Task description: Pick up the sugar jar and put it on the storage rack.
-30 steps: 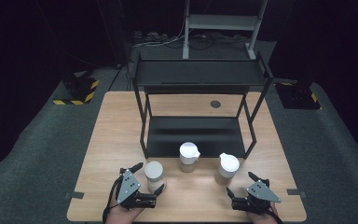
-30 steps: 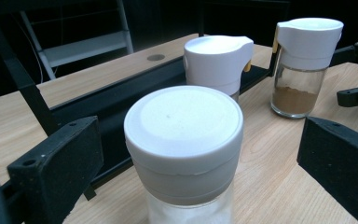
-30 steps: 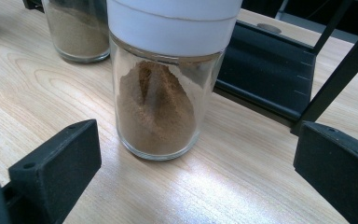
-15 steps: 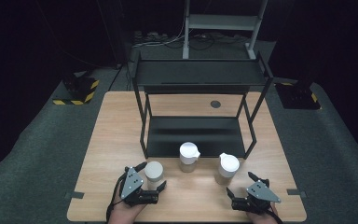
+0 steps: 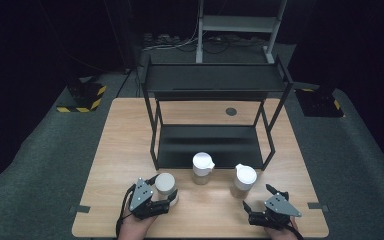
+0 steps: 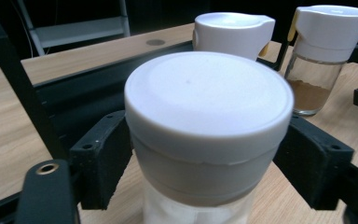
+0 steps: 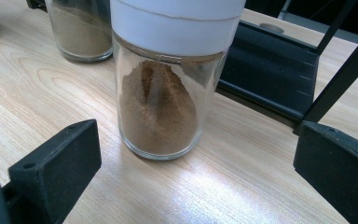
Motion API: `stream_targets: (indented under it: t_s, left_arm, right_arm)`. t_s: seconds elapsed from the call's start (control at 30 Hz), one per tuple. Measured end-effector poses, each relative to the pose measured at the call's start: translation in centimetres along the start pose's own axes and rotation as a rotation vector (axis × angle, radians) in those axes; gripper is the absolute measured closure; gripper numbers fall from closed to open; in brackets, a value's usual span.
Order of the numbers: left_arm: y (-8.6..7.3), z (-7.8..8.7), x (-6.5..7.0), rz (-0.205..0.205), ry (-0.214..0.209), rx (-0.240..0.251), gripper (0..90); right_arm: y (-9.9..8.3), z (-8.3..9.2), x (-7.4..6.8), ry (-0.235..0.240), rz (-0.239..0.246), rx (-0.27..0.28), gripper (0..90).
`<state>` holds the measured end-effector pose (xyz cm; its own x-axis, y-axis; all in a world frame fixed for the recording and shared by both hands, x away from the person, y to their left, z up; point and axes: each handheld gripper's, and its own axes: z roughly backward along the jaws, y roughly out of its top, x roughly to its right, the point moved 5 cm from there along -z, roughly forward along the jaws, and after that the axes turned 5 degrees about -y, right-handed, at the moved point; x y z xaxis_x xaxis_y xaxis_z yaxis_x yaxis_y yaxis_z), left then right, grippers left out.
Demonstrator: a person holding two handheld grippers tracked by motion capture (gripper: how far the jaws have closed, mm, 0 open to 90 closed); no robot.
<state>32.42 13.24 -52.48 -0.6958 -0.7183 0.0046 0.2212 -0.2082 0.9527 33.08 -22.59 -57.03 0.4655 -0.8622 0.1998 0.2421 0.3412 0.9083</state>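
Left gripper (image 5: 163, 196) straddles an upright jar (image 6: 208, 135), jaws flanking its lid, contact unclear; right gripper (image 5: 261, 201) spread wide, upright spice jar (image 7: 164, 79) standing ahead

Since a second ago, the left hand-held gripper (image 5: 164, 192) has moved forward from the table's near edge, and its black jaws now sit on either side of the short glass jar with the flat round white lid (image 5: 166, 184). In the earlier high views the jar stood just beyond the jaw tips; now it lies between them. In the left gripper view the jaws flank the jar's body just below the lid, close to it on both sides.
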Motion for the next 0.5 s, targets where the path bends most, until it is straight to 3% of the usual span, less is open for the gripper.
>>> stream_targets:
  t_s: [0.23, 0.5]
  left_arm:
    - [-0.38, -0.05, 0.17, -0.007, 0.008, 0.000, 33.6]
    - [-0.43, 0.03, 0.25, 0.009, 0.014, 0.009, 34.3]
  right_arm:
    - [0.00, 0.01, 0.03, 0.001, -0.003, 0.000, 0.0]
    - [0.00, 0.00, 0.02, 0.003, -0.001, 0.000, 0.0]
